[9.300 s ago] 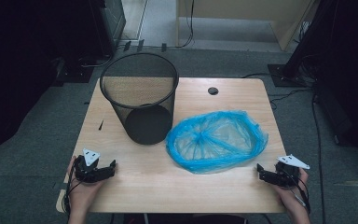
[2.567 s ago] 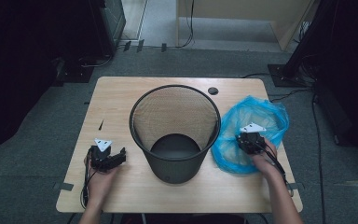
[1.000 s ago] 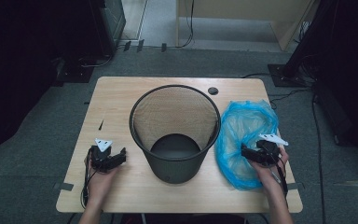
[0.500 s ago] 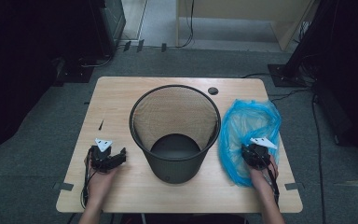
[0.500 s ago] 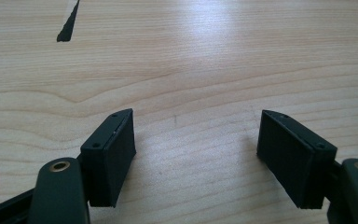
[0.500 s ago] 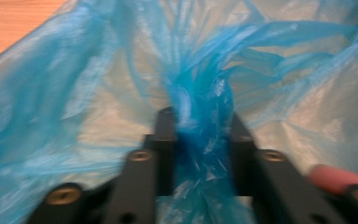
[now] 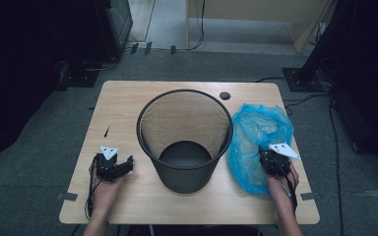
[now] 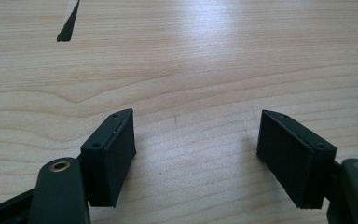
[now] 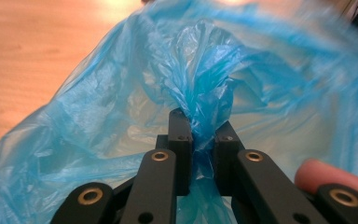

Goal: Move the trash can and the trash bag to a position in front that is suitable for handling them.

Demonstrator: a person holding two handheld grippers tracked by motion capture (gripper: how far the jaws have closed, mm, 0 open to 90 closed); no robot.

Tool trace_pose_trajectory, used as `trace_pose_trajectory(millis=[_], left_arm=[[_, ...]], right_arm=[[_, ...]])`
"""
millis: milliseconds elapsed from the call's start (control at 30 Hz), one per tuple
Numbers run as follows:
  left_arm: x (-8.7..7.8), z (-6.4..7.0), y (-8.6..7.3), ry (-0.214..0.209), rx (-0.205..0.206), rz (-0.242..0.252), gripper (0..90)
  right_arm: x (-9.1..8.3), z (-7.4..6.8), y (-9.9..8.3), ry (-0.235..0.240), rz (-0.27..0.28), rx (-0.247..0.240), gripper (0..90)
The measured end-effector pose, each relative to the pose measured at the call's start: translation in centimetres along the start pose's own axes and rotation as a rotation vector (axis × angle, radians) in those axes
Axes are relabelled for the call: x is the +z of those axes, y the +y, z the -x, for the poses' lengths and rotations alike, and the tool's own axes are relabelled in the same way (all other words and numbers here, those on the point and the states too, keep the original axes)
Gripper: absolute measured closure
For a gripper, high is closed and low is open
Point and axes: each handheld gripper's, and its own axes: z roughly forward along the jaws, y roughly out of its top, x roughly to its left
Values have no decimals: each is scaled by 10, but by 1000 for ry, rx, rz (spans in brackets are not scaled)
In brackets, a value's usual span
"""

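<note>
A black mesh wastebasket (image 7: 184,140) stands upright in the middle of the wooden table (image 7: 123,105). To its right lies a crumpled blue plastic bag (image 7: 256,140). My right gripper (image 7: 270,160) sits at the bag's near right edge, shut on a bunched fold of the blue plastic bag (image 9: 200,126), which is pinched between the two jaws. My left gripper (image 7: 120,167) rests on the table to the left of the basket, open, with bare wood between its pads (image 8: 116,149).
A small black round disc (image 7: 225,95) lies near the table's far edge. A dark narrow mark (image 7: 107,131) is on the wood at the left, seen as the dark narrow mark (image 8: 69,25) ahead of the left gripper. Cables and dark equipment surround the table.
The basket went from lying on its side to upright at mid-table. The bag moved to the right. My right gripper has drawn the bag's edge toward the near side over the last second.
</note>
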Motion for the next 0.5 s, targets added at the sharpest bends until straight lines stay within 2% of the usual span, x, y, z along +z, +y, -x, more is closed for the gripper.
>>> trace_pose_trajectory(millis=[133,400,500], left_arm=[[0,0,0,1,1,0,283],[0,0,0,1,1,-1,283],[0,0,0,1,1,-1,283]], right_arm=[[-13,-1,12,0,52,-25,834],[-47,-6,43,18,166,-27,832],[-59,-10,56,24,207,-43,832]])
